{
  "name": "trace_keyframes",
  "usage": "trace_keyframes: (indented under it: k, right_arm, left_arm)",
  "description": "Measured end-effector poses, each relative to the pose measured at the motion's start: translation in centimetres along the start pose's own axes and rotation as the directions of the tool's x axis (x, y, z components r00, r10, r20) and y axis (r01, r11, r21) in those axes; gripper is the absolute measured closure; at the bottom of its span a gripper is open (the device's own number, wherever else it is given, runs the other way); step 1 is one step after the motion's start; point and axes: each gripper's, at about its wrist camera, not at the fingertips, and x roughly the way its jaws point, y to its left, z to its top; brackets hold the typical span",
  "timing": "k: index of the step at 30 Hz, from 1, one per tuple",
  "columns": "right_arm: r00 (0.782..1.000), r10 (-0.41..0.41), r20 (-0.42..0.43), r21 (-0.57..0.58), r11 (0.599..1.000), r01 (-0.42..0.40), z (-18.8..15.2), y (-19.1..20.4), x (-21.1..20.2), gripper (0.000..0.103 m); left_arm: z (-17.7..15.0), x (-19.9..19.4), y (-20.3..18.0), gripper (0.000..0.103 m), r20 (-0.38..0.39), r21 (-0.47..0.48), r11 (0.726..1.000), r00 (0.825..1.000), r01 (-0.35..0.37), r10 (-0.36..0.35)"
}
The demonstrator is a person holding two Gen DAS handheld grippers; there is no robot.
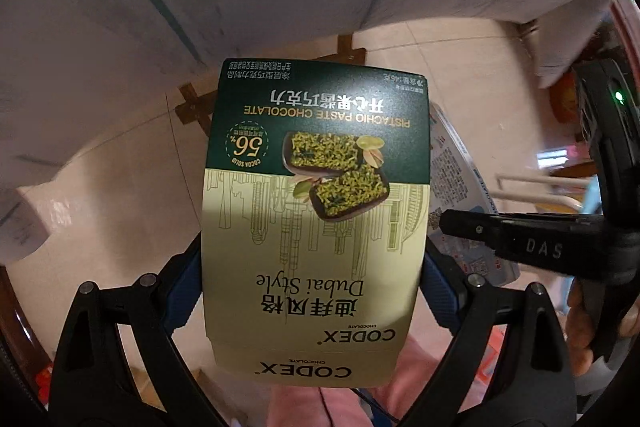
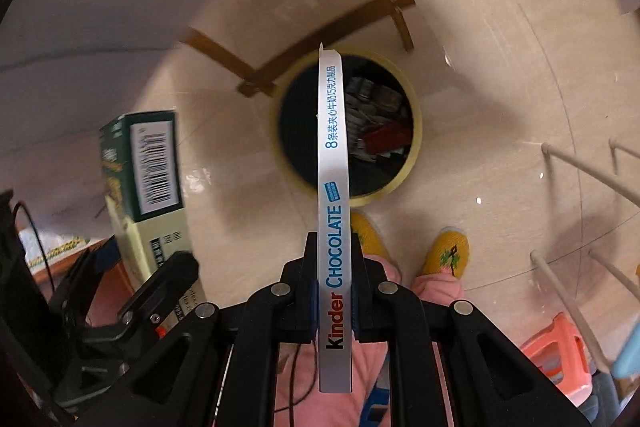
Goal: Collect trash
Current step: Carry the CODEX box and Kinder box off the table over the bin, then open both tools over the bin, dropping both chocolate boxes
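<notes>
Left gripper [image 1: 312,279] clamped on green-and-cream cardboard Codex pistachio chocolate box [image 1: 316,211], held off the floor, upside down to its camera. Right gripper [image 2: 334,307] clenched on thin white cardboard Kinder Chocolate box [image 2: 334,227], edge-on, poised above round yellow-rimmed black-lined trash bin [image 2: 416,131] on beige tiled floor [image 2: 500,87]. Yellow slippers [image 2: 448,251] near bin.

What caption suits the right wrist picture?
Right tool grips a white chocolate box edge-on above the open trash bin.
</notes>
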Motion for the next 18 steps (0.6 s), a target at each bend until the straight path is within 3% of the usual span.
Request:
trace_keyframes:
  k: [6,11,13,15,18]
  right_arm:
    - [1.000,0.004,-0.025,0.025,1.000,-0.004,3.5,-2.5,6.3,0.092]
    - [1.000,0.008,-0.025,-0.001,1.000,-0.008,5.4,-2.3,9.5,0.091]
    - [1.000,0.002,-0.009,-0.015,1.000,-0.002,5.7,-2.0,10.1,0.079]
    - [0.999,-0.027,0.046,-0.033,0.999,0.028,5.6,-1.6,9.9,0.047]
    - [0.992,-0.037,0.122,-0.063,0.997,0.045,5.0,-1.0,9.5,0.044]
  left_arm:
    - [-1.0,6.9,0.9,0.012,0.014,0.000,1.000,1.000,0.025,-0.025]
    - [-1.2,9.8,2.2,0.011,0.029,-0.001,1.000,1.000,-0.012,0.012]
    - [-1.2,10.9,2.8,0.011,0.014,-0.023,1.000,1.000,-0.007,0.008]
    - [-0.6,11.5,3.2,0.010,0.017,-0.034,0.999,1.000,-0.009,0.010]
    - [-0.8,11.7,3.7,0.010,0.025,-0.030,0.999,0.999,-0.020,0.021]
